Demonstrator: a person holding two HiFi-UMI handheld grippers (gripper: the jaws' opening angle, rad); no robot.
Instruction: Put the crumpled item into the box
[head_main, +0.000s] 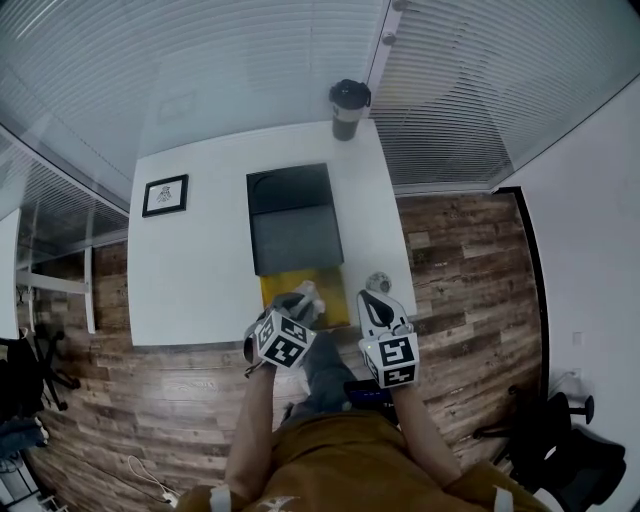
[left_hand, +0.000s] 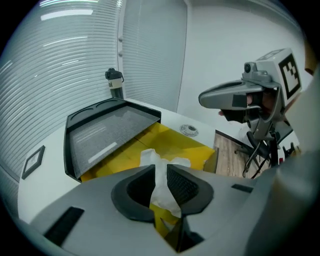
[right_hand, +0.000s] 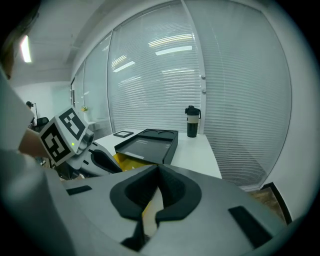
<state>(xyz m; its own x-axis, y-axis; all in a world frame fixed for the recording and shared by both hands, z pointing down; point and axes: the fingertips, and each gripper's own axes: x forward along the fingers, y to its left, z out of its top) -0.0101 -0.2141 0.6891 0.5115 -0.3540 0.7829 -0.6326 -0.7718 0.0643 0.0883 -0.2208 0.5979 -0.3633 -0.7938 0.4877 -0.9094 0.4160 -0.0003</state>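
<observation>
Item 1: left gripper (left_hand: 161, 175) clenched on crumpled tissue (left_hand: 150, 157) at yellow box (left_hand: 185, 142) near edge. Right gripper (right_hand: 159, 176) pinched together, empty. Risk: early release could drop tissue outside.

Only the box's (head_main: 272, 289) near end is open
Its black lid (head_main: 296, 238) covers the far part, and the left gripper (left_hand: 161, 173), clamped on crumpled tissue (left_hand: 150, 156), hangs over the gap. Right of the box lies a small disc (head_main: 378, 282); left, bare table (head_main: 200, 270).
</observation>
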